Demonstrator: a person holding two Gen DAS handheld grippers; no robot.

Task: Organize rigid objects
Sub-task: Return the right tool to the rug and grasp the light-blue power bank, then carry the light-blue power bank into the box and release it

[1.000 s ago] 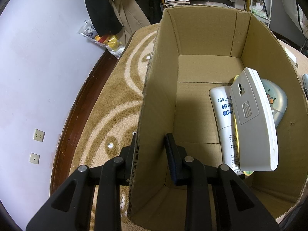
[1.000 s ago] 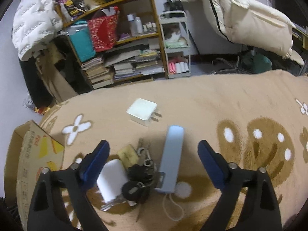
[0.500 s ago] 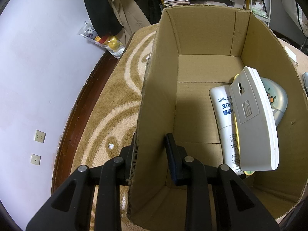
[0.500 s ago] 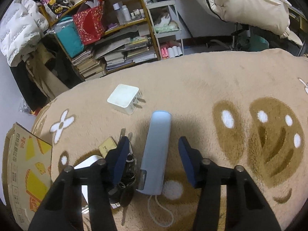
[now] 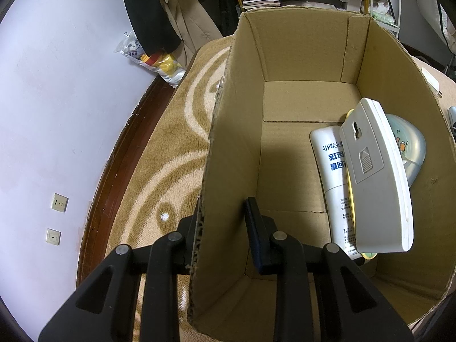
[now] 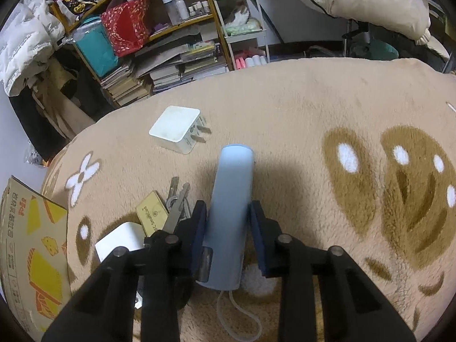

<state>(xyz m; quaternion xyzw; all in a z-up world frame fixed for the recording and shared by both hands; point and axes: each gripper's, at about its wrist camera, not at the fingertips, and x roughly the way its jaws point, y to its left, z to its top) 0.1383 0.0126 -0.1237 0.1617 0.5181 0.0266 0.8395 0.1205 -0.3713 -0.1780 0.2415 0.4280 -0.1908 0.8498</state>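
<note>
Change: right gripper (image 6: 226, 225) narrowed from a wide spread a second ago to a clamp on both sides of the blue power bank (image 6: 229, 216); left view unchanged.
Right gripper: closed onto the power bank's near half, pads touching its long sides.
Power bank: lying on the tan plush rug (image 6: 299, 108), far end pointing at the white plug adapter (image 6: 178, 132); pale cord loop (image 6: 242, 316) trailing from the near end.
Left of the power bank: keys (image 6: 178, 202) and a gold tag (image 6: 151, 216) just beside the left finger, a white block (image 6: 121, 242) partly hidden under the gripper frame.
Open room, right view: bare rug to the right of the power bank; adapter apart from its far end.
Left gripper (image 5: 222, 228): narrow, straddling the left wall of the cardboard box (image 5: 228, 148), one finger outside, one inside.
Box contents: grey-backed device (image 5: 373, 182) leaning on a white tube (image 5: 332, 171), round silver item (image 5: 410, 151) behind, all against the right wall.
Open room, box: left and far floor bare.
Box edge, right view: printed outer side (image 6: 31, 245) at the left margin.
</note>
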